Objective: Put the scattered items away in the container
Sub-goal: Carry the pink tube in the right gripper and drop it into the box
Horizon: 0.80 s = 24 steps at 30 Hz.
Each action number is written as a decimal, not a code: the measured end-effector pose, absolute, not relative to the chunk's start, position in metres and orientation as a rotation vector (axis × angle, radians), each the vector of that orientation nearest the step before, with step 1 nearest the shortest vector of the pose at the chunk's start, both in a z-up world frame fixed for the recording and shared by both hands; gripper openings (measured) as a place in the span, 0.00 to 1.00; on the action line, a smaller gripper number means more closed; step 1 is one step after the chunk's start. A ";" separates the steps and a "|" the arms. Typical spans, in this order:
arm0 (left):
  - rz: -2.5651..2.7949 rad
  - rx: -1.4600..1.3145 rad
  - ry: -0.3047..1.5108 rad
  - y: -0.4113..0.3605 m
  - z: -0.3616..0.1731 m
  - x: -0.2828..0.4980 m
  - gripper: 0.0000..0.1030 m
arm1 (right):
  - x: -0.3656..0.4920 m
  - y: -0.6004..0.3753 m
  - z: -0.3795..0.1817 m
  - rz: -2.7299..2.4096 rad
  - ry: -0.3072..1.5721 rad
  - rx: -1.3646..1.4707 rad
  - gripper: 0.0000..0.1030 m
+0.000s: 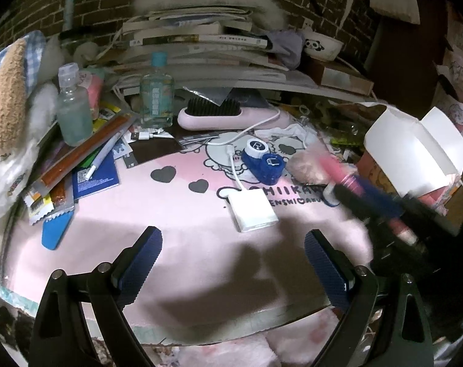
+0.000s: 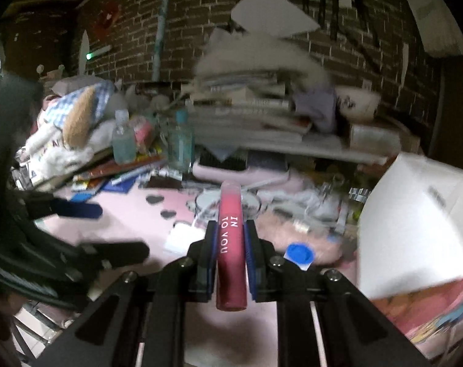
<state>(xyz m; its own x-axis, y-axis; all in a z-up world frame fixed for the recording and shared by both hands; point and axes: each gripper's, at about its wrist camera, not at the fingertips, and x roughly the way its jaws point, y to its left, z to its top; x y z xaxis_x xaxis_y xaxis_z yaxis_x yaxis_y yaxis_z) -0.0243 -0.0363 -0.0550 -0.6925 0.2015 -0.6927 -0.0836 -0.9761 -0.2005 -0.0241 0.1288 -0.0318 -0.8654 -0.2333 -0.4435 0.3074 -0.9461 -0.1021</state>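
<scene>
right hand-held gripper (image 2: 230,244) was clamped on a pink lip tint tube (image 2: 230,232), blue pads pressed to both long sides so that the tube ran forward along the fingers, likely to keep it from rolling in transit. it hung in the air above the pink surface (image 1: 176,229), just left of the white open-flapped box (image 2: 415,223), which was probably the container. the tube looked glossy, rose pink, with white lettering "in to you". left hand-held gripper (image 1: 233,263) hovered wide open and empty, low over the surface near a white adapter (image 1: 252,211) and a blue contact lens case (image 1: 263,160), both not yet tidied.
</scene>
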 end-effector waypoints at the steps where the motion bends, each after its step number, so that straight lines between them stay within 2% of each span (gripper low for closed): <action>1: 2.747 -1.155 -0.227 -0.036 -0.055 -0.024 0.91 | -0.023 0.131 -0.026 -2.781 0.246 0.618 0.13; 5: 2.748 -1.156 -0.223 -0.036 -0.055 -0.025 0.91 | -0.015 0.146 0.006 -2.778 0.236 0.549 0.13; 12: 2.742 -1.136 -0.188 -0.023 -0.048 -0.027 0.91 | -0.020 0.204 0.046 -2.817 0.228 0.634 0.14; 24: 2.681 -1.110 -0.144 0.005 -0.042 -0.034 0.91 | -0.063 0.313 0.060 -2.779 0.237 1.164 0.14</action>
